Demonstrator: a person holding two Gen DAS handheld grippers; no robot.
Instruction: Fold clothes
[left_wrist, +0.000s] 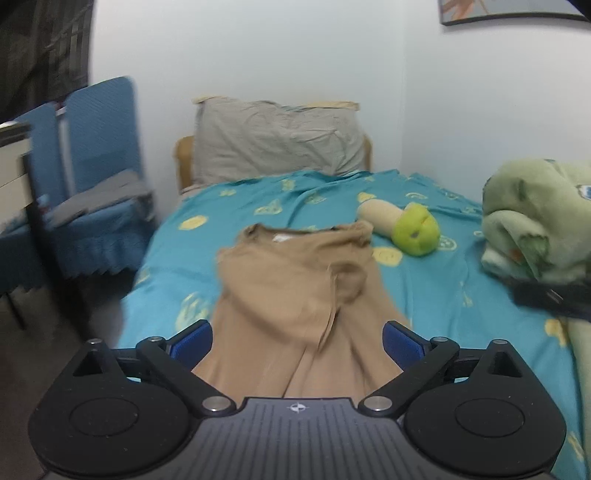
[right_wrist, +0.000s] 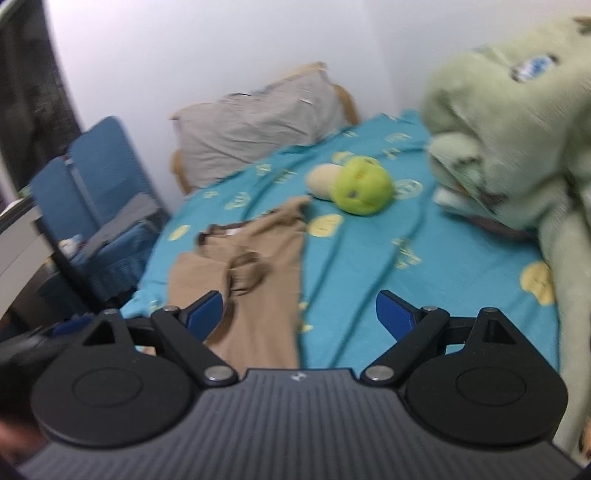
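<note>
A tan garment lies partly folded on the teal bedsheet, its collar toward the pillow and one sleeve laid over its middle. My left gripper hovers above the garment's near end, open wide, its blue pads touching nothing. In the right wrist view the same tan garment lies to the left. My right gripper stands open over the garment's right edge and the bare bedsheet, holding nothing.
A grey pillow leans on the headboard. A green and cream plush toy lies right of the garment. A bundled green blanket fills the right side. Blue chairs stand left of the bed.
</note>
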